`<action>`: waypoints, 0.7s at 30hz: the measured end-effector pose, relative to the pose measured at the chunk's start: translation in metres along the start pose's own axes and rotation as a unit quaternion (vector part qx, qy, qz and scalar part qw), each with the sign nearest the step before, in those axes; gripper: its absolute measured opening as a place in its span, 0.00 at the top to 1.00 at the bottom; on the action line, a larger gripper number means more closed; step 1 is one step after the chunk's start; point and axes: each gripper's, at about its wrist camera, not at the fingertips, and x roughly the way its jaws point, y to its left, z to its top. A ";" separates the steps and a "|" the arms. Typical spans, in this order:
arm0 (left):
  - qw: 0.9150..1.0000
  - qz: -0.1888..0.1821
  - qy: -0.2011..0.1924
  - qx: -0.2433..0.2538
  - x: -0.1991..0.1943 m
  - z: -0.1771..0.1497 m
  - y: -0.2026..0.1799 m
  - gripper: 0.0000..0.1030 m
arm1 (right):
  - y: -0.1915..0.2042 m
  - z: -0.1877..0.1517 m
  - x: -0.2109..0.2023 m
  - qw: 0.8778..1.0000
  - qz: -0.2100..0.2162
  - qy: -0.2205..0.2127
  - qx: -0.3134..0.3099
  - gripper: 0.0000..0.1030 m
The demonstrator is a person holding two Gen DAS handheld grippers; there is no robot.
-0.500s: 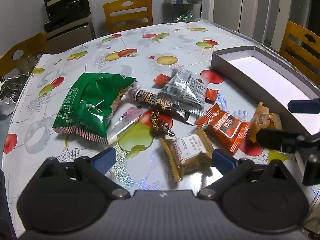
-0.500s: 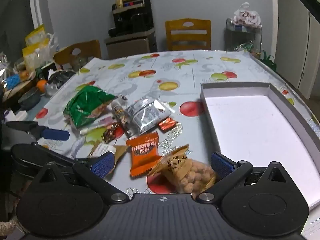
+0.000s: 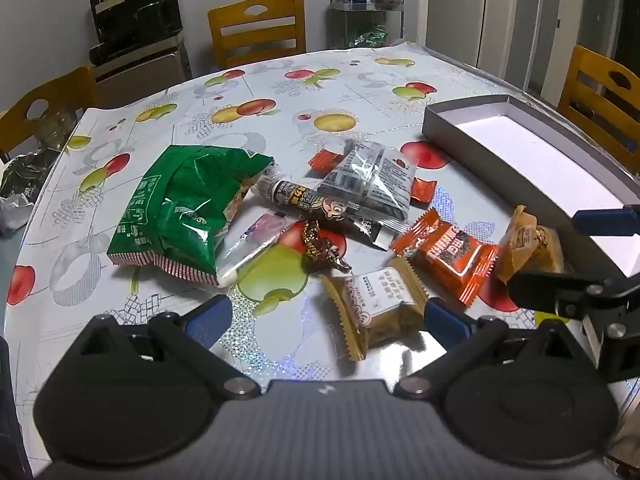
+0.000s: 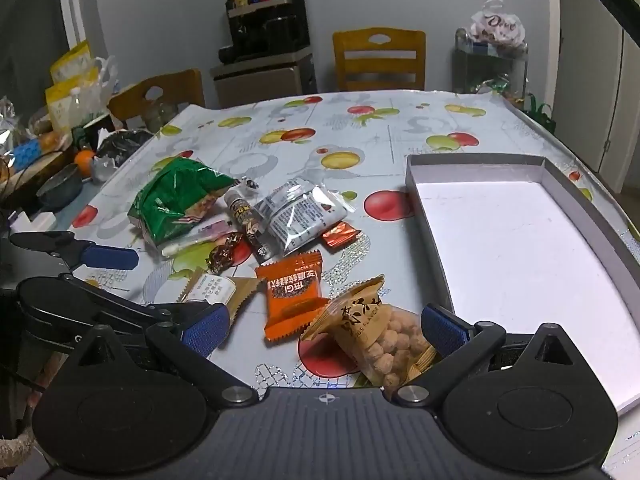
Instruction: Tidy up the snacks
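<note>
Right now the peanut pouch [image 4: 378,338] lies just left of the empty box [image 4: 416,176], between the right gripper [image 4: 324,328]'s wide-apart fingers, nearer it than the equally spread left gripper [image 3: 326,320].

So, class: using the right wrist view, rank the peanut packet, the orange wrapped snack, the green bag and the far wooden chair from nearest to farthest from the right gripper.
From the right gripper:
1. Peanut packet, between the open fingers, right of middle.
2. Orange wrapped snack, just beyond, slightly left.
3. Green bag, mid-table, left.
4. Wooden chair, beyond the table's far edge.
</note>
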 end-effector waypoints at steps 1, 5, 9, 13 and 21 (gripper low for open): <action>1.000 0.000 0.000 0.000 0.000 0.000 0.000 0.00 | 0.000 0.001 -0.001 1.000 0.001 0.001 -0.002 0.00; 1.000 -0.001 0.000 -0.001 0.000 0.000 0.001 0.00 | 0.001 0.000 -0.001 1.000 0.001 0.002 -0.002 0.00; 1.000 0.000 0.000 -0.002 0.000 0.000 0.002 0.00 | 0.001 0.000 -0.001 1.000 0.000 0.002 -0.002 0.00; 1.000 -0.001 0.000 -0.002 0.002 0.000 0.003 0.00 | 0.001 0.000 -0.001 1.000 0.000 0.002 -0.003 0.00; 1.000 -0.001 0.000 -0.002 0.002 0.000 0.003 0.00 | 0.002 0.000 0.000 1.000 0.001 0.004 -0.004 0.00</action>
